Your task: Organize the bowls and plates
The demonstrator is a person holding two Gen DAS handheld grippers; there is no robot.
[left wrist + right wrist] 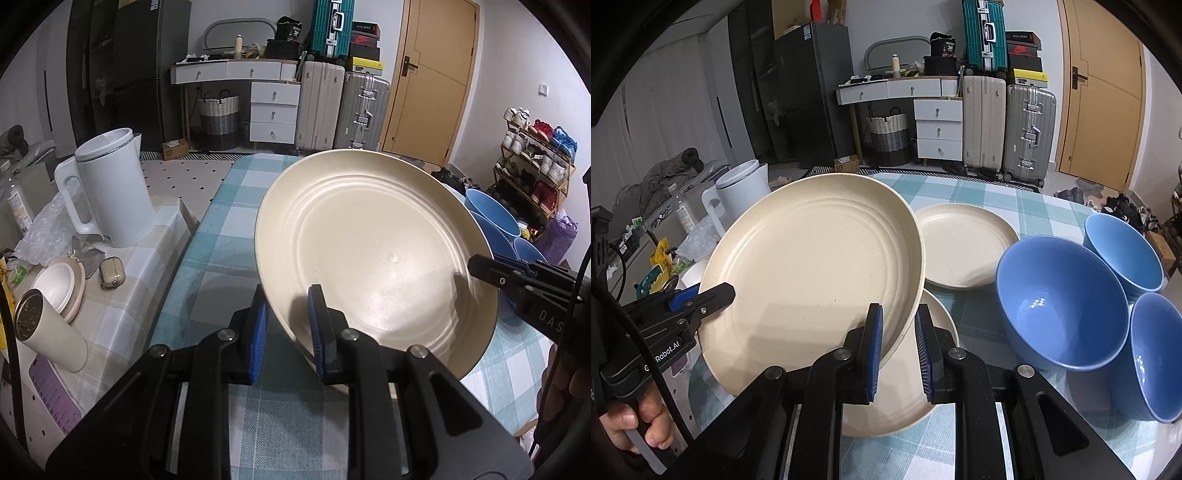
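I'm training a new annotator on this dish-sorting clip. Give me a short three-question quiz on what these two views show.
1. True or false: the raised cream plate is gripped by both the left gripper and the right gripper.
2. How many blue bowls stand on the checked tablecloth?
3. Multiple choice: what lies directly under the raised plate's near edge in the right wrist view? A) a blue bowl B) another cream plate C) the white kettle

Key: 1 true, each gripper's jaws clamp the rim on opposite sides; 2 three; 3 B.
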